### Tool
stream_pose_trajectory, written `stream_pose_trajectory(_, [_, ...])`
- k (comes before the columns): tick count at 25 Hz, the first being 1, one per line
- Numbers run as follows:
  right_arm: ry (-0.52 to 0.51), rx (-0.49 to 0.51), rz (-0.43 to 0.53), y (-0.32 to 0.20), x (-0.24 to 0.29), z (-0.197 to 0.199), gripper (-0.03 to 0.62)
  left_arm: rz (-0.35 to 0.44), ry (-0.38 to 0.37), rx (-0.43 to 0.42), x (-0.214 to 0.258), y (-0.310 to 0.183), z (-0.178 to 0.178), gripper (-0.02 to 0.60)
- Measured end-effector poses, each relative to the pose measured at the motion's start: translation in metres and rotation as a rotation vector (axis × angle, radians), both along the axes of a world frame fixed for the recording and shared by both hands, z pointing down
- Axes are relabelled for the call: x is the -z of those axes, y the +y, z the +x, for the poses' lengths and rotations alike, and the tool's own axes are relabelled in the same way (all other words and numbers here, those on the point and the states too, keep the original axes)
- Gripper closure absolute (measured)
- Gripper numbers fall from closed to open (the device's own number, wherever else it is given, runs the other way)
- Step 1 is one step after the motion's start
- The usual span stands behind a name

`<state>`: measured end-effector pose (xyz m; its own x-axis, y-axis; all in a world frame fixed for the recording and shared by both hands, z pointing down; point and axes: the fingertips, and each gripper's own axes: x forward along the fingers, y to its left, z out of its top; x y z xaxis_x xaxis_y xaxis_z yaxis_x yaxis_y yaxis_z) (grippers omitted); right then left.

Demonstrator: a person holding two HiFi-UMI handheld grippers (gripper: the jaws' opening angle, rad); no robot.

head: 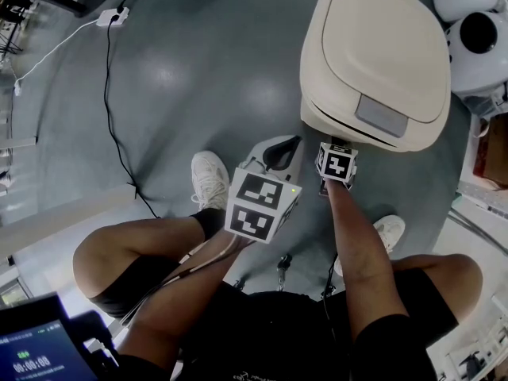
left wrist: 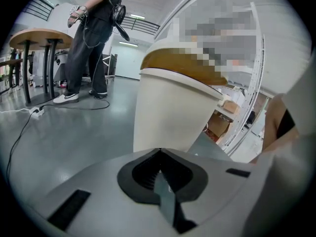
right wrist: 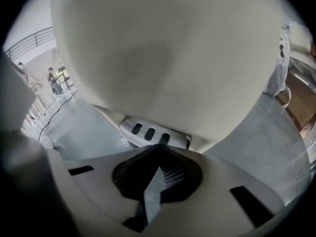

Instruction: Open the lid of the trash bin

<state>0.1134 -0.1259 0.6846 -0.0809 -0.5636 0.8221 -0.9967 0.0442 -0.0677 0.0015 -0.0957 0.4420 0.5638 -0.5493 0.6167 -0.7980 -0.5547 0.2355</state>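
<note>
Two closed grippers at the trash bin
Its lid is down. The right gripper, jaws together, noses at the grey pedal, perhaps touching it. The left gripper, jaws also together and empty, hangs alongside.

Open floor across upper centre of the head view, only a black cable crossing at left. Trash bin blocks upper right; white round units just beside it.
</note>
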Motion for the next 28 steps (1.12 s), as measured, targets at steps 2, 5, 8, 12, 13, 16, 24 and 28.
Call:
stream_pose_trajectory(2, [0.003,-0.001,0.001,0.0,0.0,0.0,0.589,-0.007,0.005,-0.002,0.0,0.001,0.001,0.581])
stream_pose_trajectory(5, [0.0,0.0,-0.002,-0.001,-0.001,0.0,0.589,0.009,-0.003,0.001,0.0,-0.003,0.0,0.581])
stream_pose_trajectory(8, [-0.003,0.006,-0.006,0.0,-0.002,0.001,0.589,0.01,-0.016,-0.001,-0.001,-0.003,0.001,0.581])
stream_pose_trajectory(12, [-0.003,0.014,-0.01,0.0,-0.002,0.0,0.589,0.0,-0.015,-0.004,-0.004,0.0,0.0,0.581])
stream_pose_trajectory(13, [-0.003,0.015,-0.01,0.0,-0.003,-0.001,0.589,-0.002,-0.015,-0.005,-0.004,0.0,-0.002,0.581])
stream_pose_trajectory(16, [-0.005,0.013,-0.011,0.0,-0.004,-0.001,0.589,-0.012,-0.01,-0.003,-0.005,0.001,-0.001,0.581])
stream_pose_trajectory(24, [0.014,0.043,-0.039,0.001,-0.007,0.002,0.589,-0.025,-0.01,-0.004,-0.004,0.0,0.004,0.581])
stream_pose_trajectory(28, [0.008,0.056,-0.051,0.0,-0.011,0.003,0.589,-0.023,-0.018,-0.001,-0.005,-0.001,0.004,0.581])
